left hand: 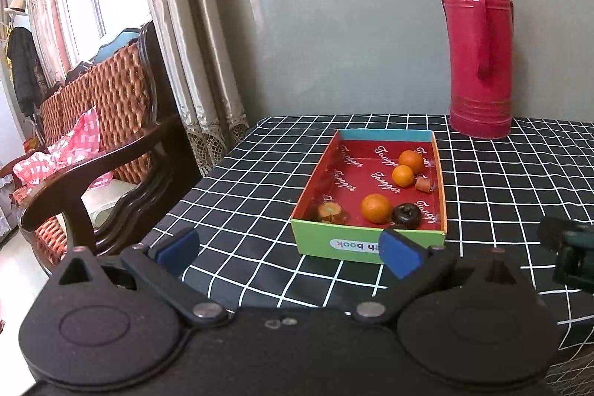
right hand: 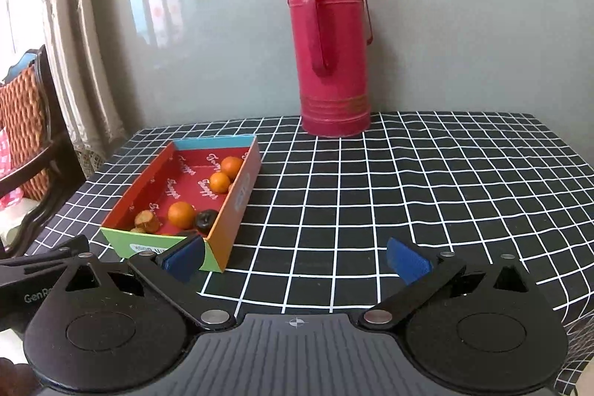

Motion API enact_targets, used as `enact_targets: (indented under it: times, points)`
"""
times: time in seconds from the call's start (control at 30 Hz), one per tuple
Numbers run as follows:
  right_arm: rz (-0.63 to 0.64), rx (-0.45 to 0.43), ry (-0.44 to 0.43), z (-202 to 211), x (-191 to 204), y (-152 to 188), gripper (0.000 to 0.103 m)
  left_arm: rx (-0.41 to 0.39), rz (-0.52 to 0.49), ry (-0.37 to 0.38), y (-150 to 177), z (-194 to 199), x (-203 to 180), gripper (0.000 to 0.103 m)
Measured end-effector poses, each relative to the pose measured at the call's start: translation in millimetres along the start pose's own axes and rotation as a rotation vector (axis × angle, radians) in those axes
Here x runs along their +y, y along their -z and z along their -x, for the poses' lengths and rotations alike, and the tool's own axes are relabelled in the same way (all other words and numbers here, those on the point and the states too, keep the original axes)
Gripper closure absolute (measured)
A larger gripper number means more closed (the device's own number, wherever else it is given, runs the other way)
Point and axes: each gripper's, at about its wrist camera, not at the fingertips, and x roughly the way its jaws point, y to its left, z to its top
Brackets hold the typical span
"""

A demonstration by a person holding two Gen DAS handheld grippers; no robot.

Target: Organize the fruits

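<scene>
A shallow cardboard box [left hand: 336,245] with a red printed inside lies on the checked tablecloth; it also shows in the right wrist view [right hand: 237,199]. It holds three oranges [left hand: 376,208] [right hand: 181,215], a dark round fruit [left hand: 406,216] [right hand: 206,221], a brown stubby fruit [left hand: 329,211] [right hand: 146,221] and a small reddish piece [left hand: 424,184]. My left gripper [left hand: 289,253] is open and empty, just in front of the box's near wall. My right gripper [right hand: 297,260] is open and empty, its left pad [right hand: 184,257] at the box's near right corner.
A tall red thermos [left hand: 479,51] [right hand: 331,47] stands at the back against the grey wall. The black-and-white checked table [right hand: 408,195] spreads to the right of the box. A wooden armchair [left hand: 96,136] with a pink cloth stands left of the table, by curtains.
</scene>
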Motion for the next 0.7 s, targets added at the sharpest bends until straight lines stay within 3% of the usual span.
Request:
enact_targets:
  times: [0.7]
  points:
    - [0.047,-0.002,0.011,-1.8,7.1,4.1,0.0,0.042,0.049,0.036,0.8,-6.5,7.1,0.006]
